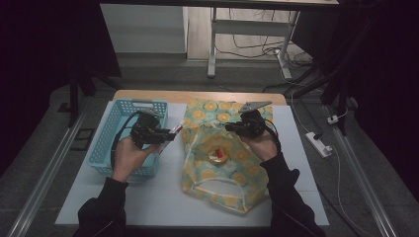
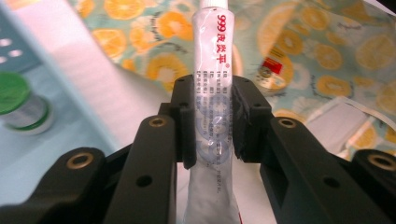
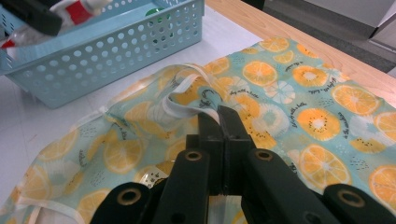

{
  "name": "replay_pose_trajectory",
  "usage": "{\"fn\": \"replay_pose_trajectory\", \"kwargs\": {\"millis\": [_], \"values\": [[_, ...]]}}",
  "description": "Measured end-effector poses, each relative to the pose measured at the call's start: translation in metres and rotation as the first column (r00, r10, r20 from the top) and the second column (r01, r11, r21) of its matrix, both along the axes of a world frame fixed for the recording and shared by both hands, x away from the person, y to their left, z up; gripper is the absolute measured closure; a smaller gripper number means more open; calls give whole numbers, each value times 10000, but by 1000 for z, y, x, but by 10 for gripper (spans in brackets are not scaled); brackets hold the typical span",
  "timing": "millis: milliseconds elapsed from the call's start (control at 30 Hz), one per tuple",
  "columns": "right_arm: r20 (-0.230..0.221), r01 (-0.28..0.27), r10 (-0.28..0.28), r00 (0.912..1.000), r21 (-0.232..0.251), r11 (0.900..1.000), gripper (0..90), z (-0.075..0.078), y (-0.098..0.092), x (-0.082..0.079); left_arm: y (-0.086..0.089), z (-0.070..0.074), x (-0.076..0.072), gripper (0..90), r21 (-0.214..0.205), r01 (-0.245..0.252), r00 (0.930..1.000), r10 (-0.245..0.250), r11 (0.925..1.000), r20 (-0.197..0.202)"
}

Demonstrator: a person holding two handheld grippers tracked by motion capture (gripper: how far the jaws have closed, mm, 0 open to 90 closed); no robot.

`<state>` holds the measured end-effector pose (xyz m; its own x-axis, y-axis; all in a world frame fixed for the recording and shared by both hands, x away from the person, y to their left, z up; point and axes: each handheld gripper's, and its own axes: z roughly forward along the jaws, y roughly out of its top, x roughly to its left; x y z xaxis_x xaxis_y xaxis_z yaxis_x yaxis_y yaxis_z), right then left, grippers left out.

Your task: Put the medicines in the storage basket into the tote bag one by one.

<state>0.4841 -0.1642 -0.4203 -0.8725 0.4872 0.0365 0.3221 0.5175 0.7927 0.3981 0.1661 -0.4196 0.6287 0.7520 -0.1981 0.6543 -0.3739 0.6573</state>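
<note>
Left gripper point(image 1: 165, 134) clamped on a white ointment tube point(image 2: 211, 93) with red print; jaws pinch it across the flat lower half. In the left gripper view the tube's long axis runs straight out along the jaws, cap end far from the camera, crimped tail passing back between the jaws toward the gripper body. In the high view the tube point(image 1: 174, 131) sticks out rightward and slightly far from the left gripper, cap end pointing at the orange-print bag point(image 1: 232, 168), long axis roughly across the bench point(image 1: 168, 197). Tube sits above the bench gap between the blue basket point(image 1: 106, 143) and the bag, just past the basket's right rim.

Right gripper point(image 1: 232, 127) has its jaws together, pinching the bag's white-trimmed edge point(image 3: 187, 108) near the bag's far side; fabric rises in a fold at the jaw tips. In the right gripper view the basket point(image 3: 116, 60) is at far left.

Small round tin point(image 1: 217, 155) lies in the bag, mid bench, near side of the right gripper. Green-capped bottle point(image 2: 18, 105) lies in the basket, seen in the left gripper view, left of the tube and well apart from it.
</note>
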Motion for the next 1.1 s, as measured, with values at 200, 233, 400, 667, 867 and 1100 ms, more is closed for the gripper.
{"fn": "replay_pose_trajectory", "kwargs": {"millis": [200, 233, 400, 667, 867, 1100], "values": [[-3, 17, -17, 10000, 6, 10000, 895, 0, 0, 0, -22, -4, -1, 724, 157, 571, 9983, -569, 9982, -110], [-2, 17, -17, 10000, 5, 10000, 895, 0, 0, 0, -25, -6, -1, 724, 179, 626, 9980, -624, 9979, -140], [14, 6, -6, 10000, 6, 10000, 895, 0, 1, 0, -38, -12, -1, 724, 199, 905, 9955, -899, 9957, -294], [34, 4, -4, 10000, -4, 10000, 895, -1, 2, 0, -59, -17, -2, 723, 194, 1371, 9900, -1363, 9904, -350], [37, -22, 22, 10000, -23, 10000, 895, -1, 3, -1, -73, -23, -2, 723, 302, 1627, 9860, -1615, 9862, -404], [22, -57, 57, 10000, -60, 10000, 895, -2, 5, -1, -92, -31, 0, 723, 488, 1883, 9815, -1863, 9809, -435]]}}
